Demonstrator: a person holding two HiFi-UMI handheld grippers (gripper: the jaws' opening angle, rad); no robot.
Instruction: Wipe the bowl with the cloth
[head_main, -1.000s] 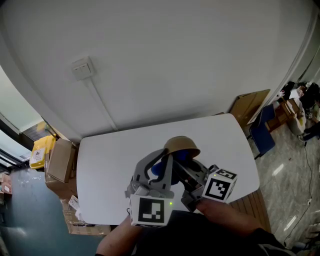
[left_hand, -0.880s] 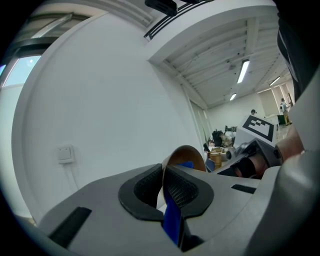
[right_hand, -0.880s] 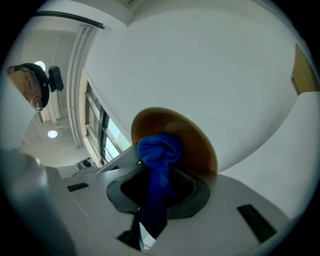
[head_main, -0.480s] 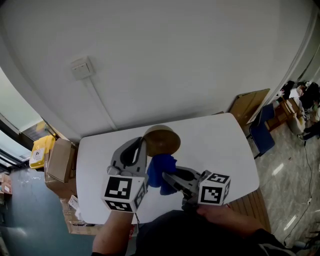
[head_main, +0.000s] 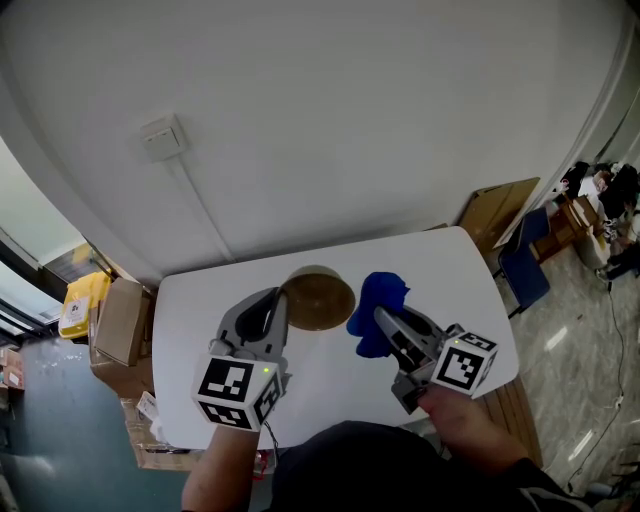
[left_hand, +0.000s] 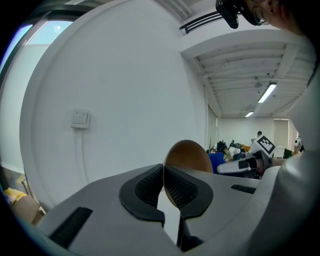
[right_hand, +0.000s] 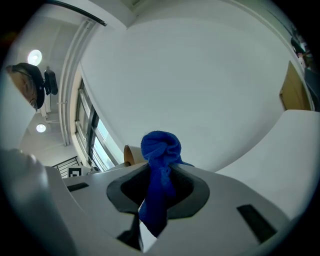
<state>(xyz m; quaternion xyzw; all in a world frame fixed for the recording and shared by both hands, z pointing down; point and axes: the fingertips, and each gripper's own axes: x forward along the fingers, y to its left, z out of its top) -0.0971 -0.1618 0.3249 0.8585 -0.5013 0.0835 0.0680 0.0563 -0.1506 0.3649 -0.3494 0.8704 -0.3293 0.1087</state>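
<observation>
Nearest the head camera, at the bottom of its view, the person's left hand (head_main: 220, 465) and right hand (head_main: 455, 420) each carry a tool out over the white desk (head_main: 455, 270). The left tool (head_main: 283, 303) points away towards the wall. Its pads are pressed together on the rim of the brown bowl (head_main: 322, 298), and in the left gripper view that rim runs upright between them. The right tool (head_main: 384, 320) angles up and to the left in the head view, towards the bowl. It pinches the blue cloth (head_main: 378, 300), which bunches into a knot above its tips and hangs in a tail below them.

The cloth lies just beside the bowl's right edge, and no view shows whether the two touch. From the right gripper view the bunched cloth covers most of the bowl, leaving only a tan sliver to its left. Whether the bowl rests on the desk cannot be told.

Past the desk's left end stand cardboard boxes (head_main: 122, 320) and a yellow pack (head_main: 80, 300). Off its right end are a blue chair (head_main: 525, 272) and a leaning brown board (head_main: 500, 213). Farthest off, a switch plate (head_main: 163, 136) sits on the white wall (head_main: 350, 120).
</observation>
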